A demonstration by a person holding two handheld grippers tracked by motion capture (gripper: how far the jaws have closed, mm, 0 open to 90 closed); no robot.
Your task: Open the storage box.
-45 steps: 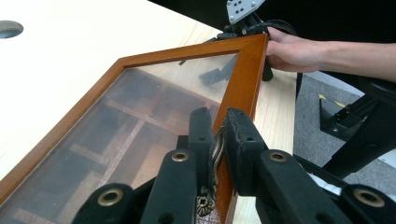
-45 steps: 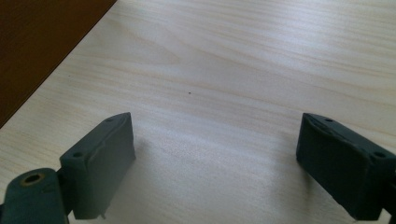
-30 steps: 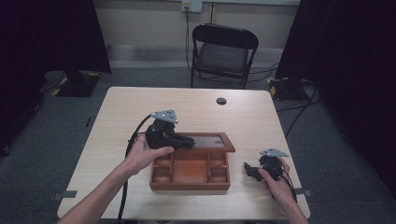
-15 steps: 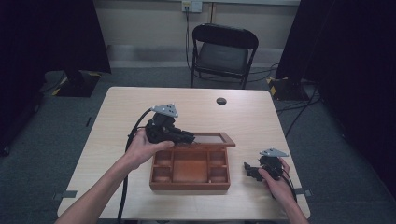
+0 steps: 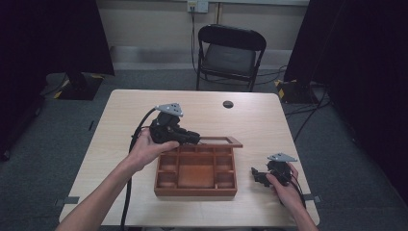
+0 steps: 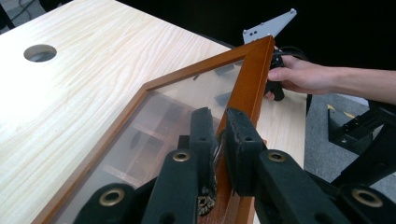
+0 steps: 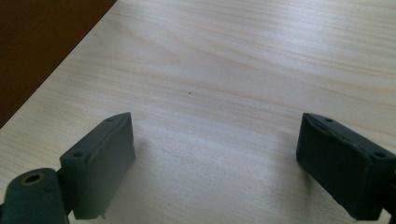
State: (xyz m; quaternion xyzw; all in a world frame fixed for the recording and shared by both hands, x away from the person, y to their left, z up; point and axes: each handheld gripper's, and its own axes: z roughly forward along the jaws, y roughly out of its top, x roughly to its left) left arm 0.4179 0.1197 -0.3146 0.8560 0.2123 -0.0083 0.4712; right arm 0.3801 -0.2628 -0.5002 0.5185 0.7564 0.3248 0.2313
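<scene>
This looks like a recording studio or lab: black curtains (image 5: 57, 38) hang at upper left and right of the frame, grey carpet (image 5: 48, 139) covers the floor, a folding chair (image 5: 230, 53) waits behind the pale tabletop (image 5: 260, 120), and cables (image 5: 312, 110) trail right.

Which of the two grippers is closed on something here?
The left gripper: its fingers pinch the glass lid's wooden frame. The right gripper rests open over bare table.

My left gripper (image 6: 218, 140) pinches the lid (image 6: 247, 88) frame at six o'clock; through its glass I see box compartments (image 6: 154, 128). The other hand (image 6: 299, 77) sits at two o'clock.
</scene>
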